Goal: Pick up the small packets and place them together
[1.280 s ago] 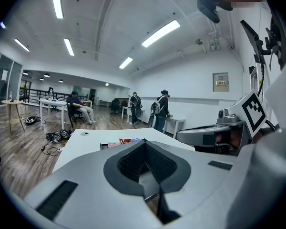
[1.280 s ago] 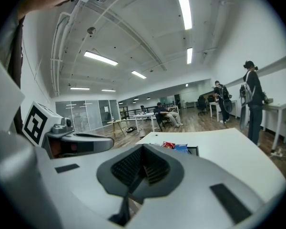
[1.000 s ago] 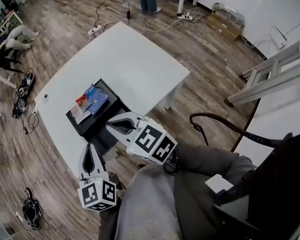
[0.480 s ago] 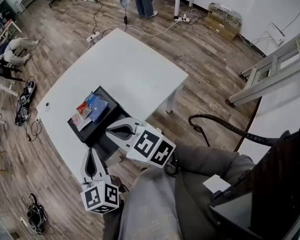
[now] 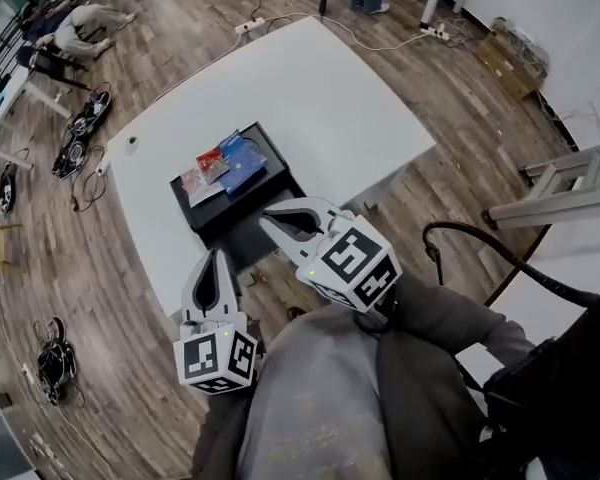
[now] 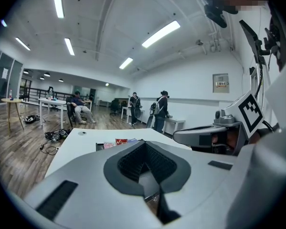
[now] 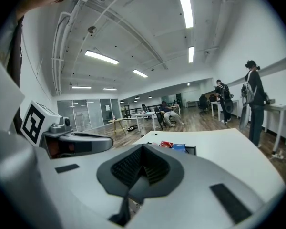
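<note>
The person is holding both tools close to the body, short of the white rectangular table [image 5: 310, 98]. The left gripper [image 5: 216, 258] and the right gripper [image 5: 268, 216] are each pointing toward it with their dark ribbed pads pressed together and nothing between them, as the left gripper view [image 6: 144, 149] and the right gripper view [image 7: 143, 149] both show. The small packets [image 5: 223, 165], one red, one blue and one or two pale, are lying touching and partly overlapping on a black rectangular tray [image 5: 272, 176] at the table's near edge, well apart from both tools. No step is being worked just now. Packets clustered like this would suit a finished gathering as well as a pile waiting to be moved, so I am judging the stage as open. Any pick would call for parting the jaws and reaching forward over the tray.
</note>
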The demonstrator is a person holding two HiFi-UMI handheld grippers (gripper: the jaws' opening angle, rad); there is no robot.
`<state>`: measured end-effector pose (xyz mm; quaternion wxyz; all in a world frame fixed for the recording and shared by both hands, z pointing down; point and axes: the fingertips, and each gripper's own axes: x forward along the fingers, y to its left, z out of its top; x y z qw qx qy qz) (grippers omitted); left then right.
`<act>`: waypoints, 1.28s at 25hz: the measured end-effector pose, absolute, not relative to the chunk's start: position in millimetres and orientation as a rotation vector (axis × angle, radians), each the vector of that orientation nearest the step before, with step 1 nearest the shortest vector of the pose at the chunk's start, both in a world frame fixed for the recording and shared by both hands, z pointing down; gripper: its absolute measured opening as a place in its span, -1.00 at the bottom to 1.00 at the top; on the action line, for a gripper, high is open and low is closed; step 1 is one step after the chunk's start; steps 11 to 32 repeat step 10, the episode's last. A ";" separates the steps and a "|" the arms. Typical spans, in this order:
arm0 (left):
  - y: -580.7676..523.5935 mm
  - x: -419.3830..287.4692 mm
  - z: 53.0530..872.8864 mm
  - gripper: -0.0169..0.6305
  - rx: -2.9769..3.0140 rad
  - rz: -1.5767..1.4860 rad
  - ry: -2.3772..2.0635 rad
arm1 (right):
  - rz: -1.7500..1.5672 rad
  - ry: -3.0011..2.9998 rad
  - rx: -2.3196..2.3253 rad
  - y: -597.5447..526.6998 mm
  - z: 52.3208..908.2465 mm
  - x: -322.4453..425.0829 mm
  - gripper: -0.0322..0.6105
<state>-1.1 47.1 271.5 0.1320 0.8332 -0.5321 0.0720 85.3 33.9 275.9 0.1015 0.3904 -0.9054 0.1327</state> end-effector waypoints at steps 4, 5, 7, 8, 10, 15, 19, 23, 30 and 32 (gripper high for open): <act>49.1 -3.0 281.1 -0.94 2.398 0.218 -1.556 | 0.388 -2.686 1.111 36.3 279.5 80.1 -0.89; 48.7 -0.7 281.9 -0.94 2.403 0.217 -1.548 | 0.388 -2.682 1.114 36.7 280.6 81.8 -0.89; 47.6 0.9 281.3 -0.94 2.411 0.214 -1.542 | 0.389 -2.679 1.121 35.8 281.1 83.2 -0.89; 47.1 1.1 280.8 -0.94 2.414 0.212 -1.541 | 0.389 -2.678 1.123 35.2 280.8 83.4 -0.89; 46.5 1.7 280.3 -0.94 2.417 0.209 -1.539 | 0.386 -2.679 1.126 34.1 279.8 83.8 -0.89; 46.5 1.7 280.3 -0.94 2.417 0.209 -1.539 | 0.386 -2.679 1.126 34.1 279.8 83.8 -0.89; 46.5 1.7 280.3 -0.94 2.417 0.209 -1.539 | 0.386 -2.679 1.126 34.1 279.8 83.8 -0.89; 46.5 1.7 280.3 -0.94 2.417 0.209 -1.539 | 0.386 -2.679 1.126 34.1 279.8 83.8 -0.89; 46.5 1.7 280.3 -0.94 2.417 0.209 -1.539 | 0.386 -2.679 1.126 34.1 279.8 83.8 -0.89; 46.5 1.7 280.3 -0.94 2.417 0.209 -1.539 | 0.386 -2.679 1.126 34.1 279.8 83.8 -0.89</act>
